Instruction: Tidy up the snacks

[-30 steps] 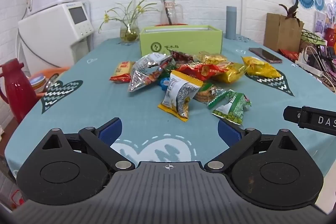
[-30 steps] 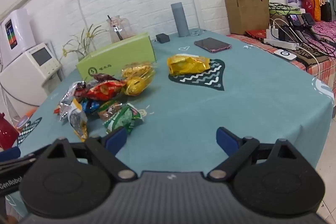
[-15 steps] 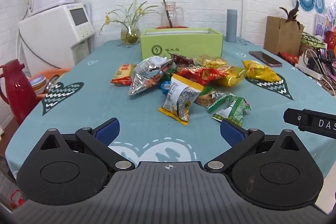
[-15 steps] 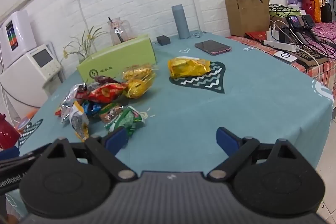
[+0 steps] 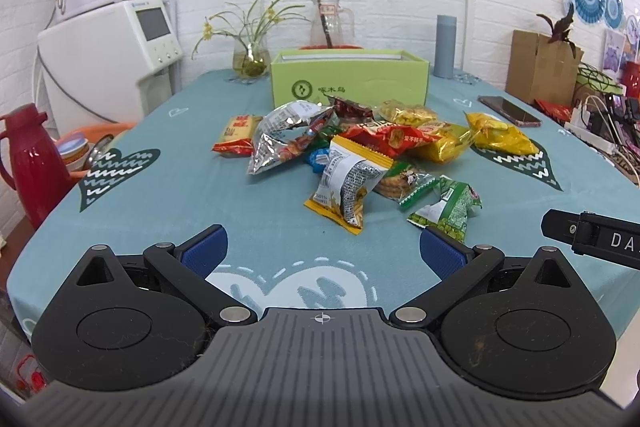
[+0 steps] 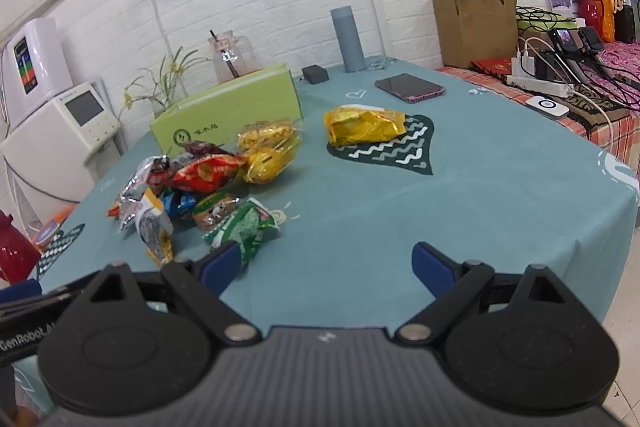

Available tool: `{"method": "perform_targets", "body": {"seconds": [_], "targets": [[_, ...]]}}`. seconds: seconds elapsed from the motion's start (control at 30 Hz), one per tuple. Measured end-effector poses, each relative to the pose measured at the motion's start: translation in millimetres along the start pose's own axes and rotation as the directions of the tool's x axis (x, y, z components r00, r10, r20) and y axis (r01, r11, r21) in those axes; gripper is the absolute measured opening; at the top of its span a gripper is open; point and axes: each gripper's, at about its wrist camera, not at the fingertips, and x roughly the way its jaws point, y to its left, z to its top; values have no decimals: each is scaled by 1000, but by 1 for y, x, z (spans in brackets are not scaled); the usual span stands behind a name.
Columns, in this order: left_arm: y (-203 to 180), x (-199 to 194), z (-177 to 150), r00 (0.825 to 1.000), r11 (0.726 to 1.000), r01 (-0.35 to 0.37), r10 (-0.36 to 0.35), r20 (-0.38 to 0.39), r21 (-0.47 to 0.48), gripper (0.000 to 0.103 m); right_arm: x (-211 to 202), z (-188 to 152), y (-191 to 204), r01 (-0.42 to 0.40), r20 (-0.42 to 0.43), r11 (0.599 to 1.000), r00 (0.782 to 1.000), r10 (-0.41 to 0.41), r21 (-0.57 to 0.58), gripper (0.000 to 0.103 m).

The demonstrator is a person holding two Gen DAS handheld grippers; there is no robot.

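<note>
The green snack bag (image 5: 448, 213) is at the near edge of the snack pile (image 5: 360, 143), mid-frame on the tabletop (image 5: 160, 195). It sits just ahead of the left tool (image 5: 323, 251), beside its right pad. Both tools are wide open and empty; the right tool (image 6: 326, 267) has the bag by its left pad.

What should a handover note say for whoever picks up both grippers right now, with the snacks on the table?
Left gripper: open, empty, jaws just widened, nothing between them.
Right gripper: open, empty.
Snack pile: loose on the teal tablecloth, in front of the green box.
Yellow packet: apart from the pile, on a heart print.
Done: no packet visibly in the box; its inside is hidden.
Left: every visible packet. The green packet lies nearest both grippers.
</note>
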Motion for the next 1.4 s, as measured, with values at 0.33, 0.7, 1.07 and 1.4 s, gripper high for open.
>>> {"method": "perform_targets", "body": {"seconds": [0.33,0.7,1.07,1.4], "targets": [[1,1,-2,1000,1000,-1,1,-3,-1,92,3,-3,2,-7,-10,1000,1000,7,-3,93],[2,3,-3,1000,1000,0,-1,-11,-4,92,3,-3,3,-11,-15,1000,1000,11,-3,93],[3,4,-3,1000,1000,4,-4,-15,-10,92,6,-6,5,-13,-20,1000,1000,13,-5,93],[20,27,-1,998,999,18,-20,-62,-44,92,43,-21,11,56,17,989,998,-55,-138,93]]}}
